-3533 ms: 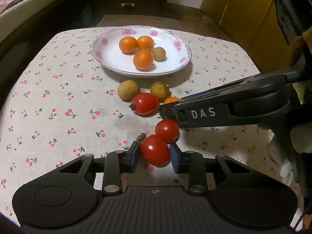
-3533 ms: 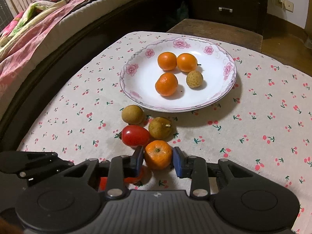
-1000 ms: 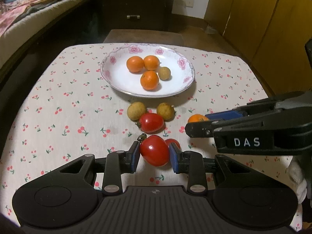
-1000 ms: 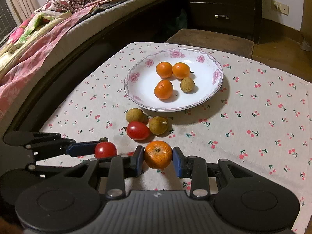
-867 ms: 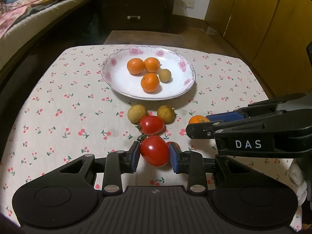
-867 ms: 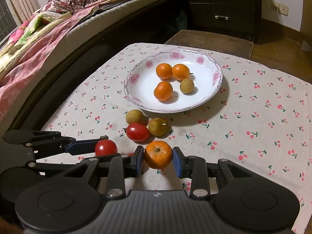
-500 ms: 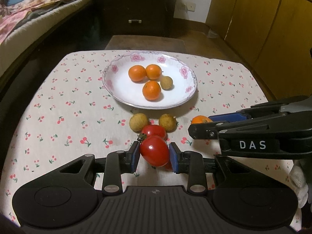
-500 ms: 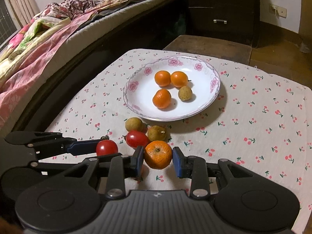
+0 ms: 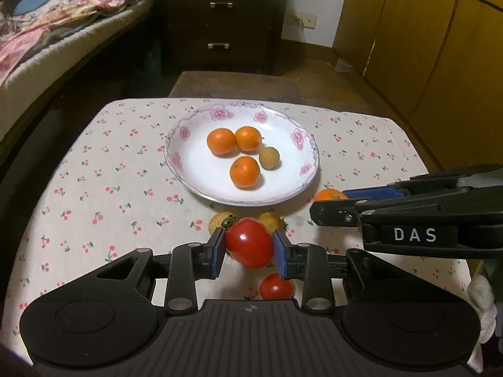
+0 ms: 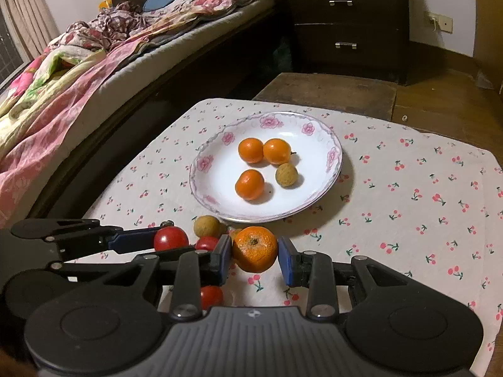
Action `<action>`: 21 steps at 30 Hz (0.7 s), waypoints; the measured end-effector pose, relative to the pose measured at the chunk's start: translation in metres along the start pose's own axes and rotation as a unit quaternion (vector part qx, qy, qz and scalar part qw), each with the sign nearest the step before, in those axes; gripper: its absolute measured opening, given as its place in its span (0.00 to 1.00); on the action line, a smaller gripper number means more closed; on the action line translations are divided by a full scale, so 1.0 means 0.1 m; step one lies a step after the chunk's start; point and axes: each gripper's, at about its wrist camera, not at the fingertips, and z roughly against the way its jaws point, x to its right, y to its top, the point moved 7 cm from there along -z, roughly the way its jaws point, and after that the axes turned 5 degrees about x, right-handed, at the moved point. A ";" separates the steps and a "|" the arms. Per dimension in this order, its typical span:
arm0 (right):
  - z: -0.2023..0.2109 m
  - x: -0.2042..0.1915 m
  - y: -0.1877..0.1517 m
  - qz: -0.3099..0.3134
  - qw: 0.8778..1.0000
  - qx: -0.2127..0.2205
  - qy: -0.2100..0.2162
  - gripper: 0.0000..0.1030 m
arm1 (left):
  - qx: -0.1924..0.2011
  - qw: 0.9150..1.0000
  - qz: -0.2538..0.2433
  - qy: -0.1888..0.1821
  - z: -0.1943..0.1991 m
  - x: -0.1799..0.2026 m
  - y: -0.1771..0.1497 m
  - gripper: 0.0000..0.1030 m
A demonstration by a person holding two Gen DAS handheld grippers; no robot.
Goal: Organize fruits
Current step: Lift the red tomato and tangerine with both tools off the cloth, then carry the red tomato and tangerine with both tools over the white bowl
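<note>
Cherry-printed cloth (image 9: 103,169) is covering the table, with a dark chest of drawers (image 9: 220,22) and yellow-brown cupboard doors (image 9: 433,47) standing behind it in the left wrist view. Here the left gripper (image 9: 249,249) is clamping a glossy red tomato (image 9: 249,243) between its blue pads, clear of the cloth, while a smaller tomato (image 9: 276,286) is lying below it. White letters reading "DAS" are showing on the side of the right gripper (image 9: 330,207), which is reaching in from the right; only this view is giving that lettering, and just a sliver of the orange citrus (image 9: 329,194) is peeking above its finger. A flower-rimmed white plate (image 9: 292,185) is holding three small oranges (image 9: 244,172) and one tan longan (image 9: 269,158). Turning to the right wrist view, a bed with rumpled pink bedding (image 10: 72,72) is filling the left side, unseen so fully from the other camera. The right gripper (image 10: 255,256) is pinching the dimpled orange citrus (image 10: 255,248), its green stem scar facing up. The left gripper (image 10: 171,241) is appearing side-on with the tomato (image 10: 171,239), and another longan (image 10: 206,226) is resting just short of the plate (image 10: 201,169).
</note>
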 end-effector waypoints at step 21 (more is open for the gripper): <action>-0.06 0.06 0.13 -0.003 1.000 0.007 -0.008 0.38 | 0.009 1.000 0.001 0.006 -0.12 -0.06 0.24 0.39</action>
